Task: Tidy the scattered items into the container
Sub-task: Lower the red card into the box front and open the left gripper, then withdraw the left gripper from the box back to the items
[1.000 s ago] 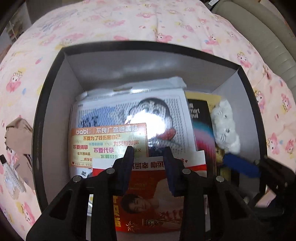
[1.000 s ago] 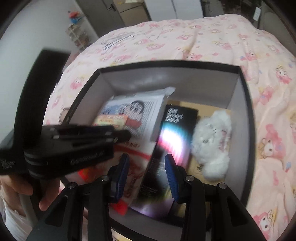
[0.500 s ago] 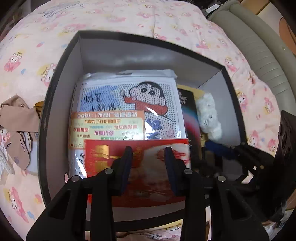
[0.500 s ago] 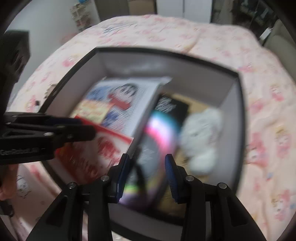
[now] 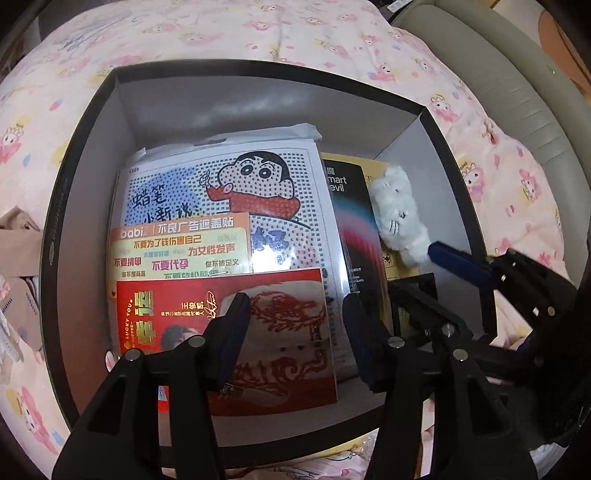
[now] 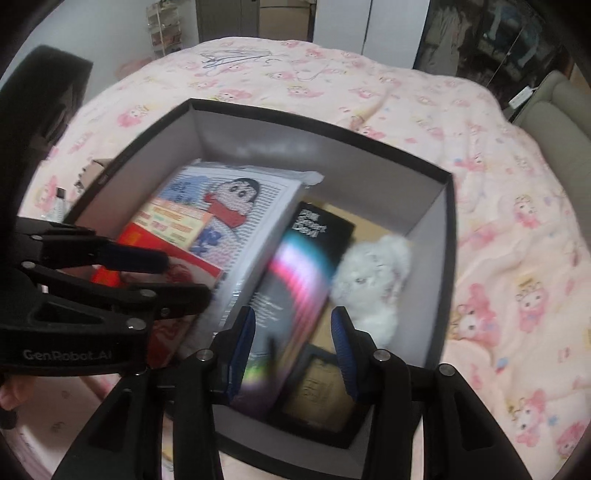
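Note:
A black box with grey inner walls [image 5: 92,155] [image 6: 439,258] sits on a pink bed. In it lie a cartoon bead kit [image 5: 258,192] [image 6: 236,206], an orange sticker sheet [image 5: 177,247], a red card [image 5: 280,325], a black booklet [image 5: 354,229] [image 6: 295,273] and a white plush toy [image 5: 399,218] [image 6: 373,284]. My left gripper [image 5: 293,332] is open and empty above the red card. My right gripper [image 6: 293,343] is open and empty above the booklet at the box's near edge; it also shows in the left wrist view [image 5: 458,262].
Beige cloth and small items [image 5: 18,258] lie on the pink bedspread [image 6: 517,221] left of the box. A grey padded headboard [image 5: 517,85] runs along the right. Wardrobes [image 6: 332,18] stand beyond the bed.
The red card has left my left gripper and now lies flat in the box. Both grippers have drawn back and up from the box, and the left jaws have opened wider.

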{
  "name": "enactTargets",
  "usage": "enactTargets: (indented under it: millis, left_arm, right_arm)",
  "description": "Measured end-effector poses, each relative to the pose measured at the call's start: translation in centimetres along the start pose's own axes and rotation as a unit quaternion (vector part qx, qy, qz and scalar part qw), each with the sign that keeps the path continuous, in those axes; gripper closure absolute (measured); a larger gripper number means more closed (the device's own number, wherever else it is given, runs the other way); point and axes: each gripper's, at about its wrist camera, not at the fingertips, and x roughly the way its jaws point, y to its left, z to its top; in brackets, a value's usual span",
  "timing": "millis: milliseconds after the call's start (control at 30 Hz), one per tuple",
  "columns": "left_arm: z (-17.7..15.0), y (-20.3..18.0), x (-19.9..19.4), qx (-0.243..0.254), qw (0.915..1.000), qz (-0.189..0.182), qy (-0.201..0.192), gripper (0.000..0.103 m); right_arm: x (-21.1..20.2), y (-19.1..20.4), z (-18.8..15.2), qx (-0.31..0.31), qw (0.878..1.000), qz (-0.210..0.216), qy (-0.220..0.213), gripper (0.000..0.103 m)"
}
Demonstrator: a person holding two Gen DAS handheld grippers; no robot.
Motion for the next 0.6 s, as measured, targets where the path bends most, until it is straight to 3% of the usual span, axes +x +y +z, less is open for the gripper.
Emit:
enactTargets:
  millis: [67,167,333,433,600]
  left_arm:
    - [-0.1,0.1,0.1,0.002,0.9999,0.013,0.004,0.05]
    - [-0.4,0.3,0.5,0.007,0.9974,0.071,0.008,0.05]
    - [-0.6,2.3,0.0,-0.018,0.9947,0.101,0.005,0.045]
    - [-0.9,3.2,-0.8,-0.034,0.9965,0.076,-0.005,0.048]
    - [-1.6,2.3,-1.1,-0.023,0.9993,0.029,-0.008,0.047]
  right_arm:
    - [0.1,-0.2,0.2,0.001,1.0,-0.009,0.002,0.064]
    - [0.7,-0.6,0.6,0.015,1.0,-0.011,0.001,0.064]
    - [0.8,-1.4,0.9,0.054,0.997,0.049,-0.006,0.063]
    - [1.0,-1.6,0.9,0.082,0.993,0.081,-0.005,0.063]
    - [1.8,-1.9,0.6,0.115,0.99,0.077,0.005,0.063]
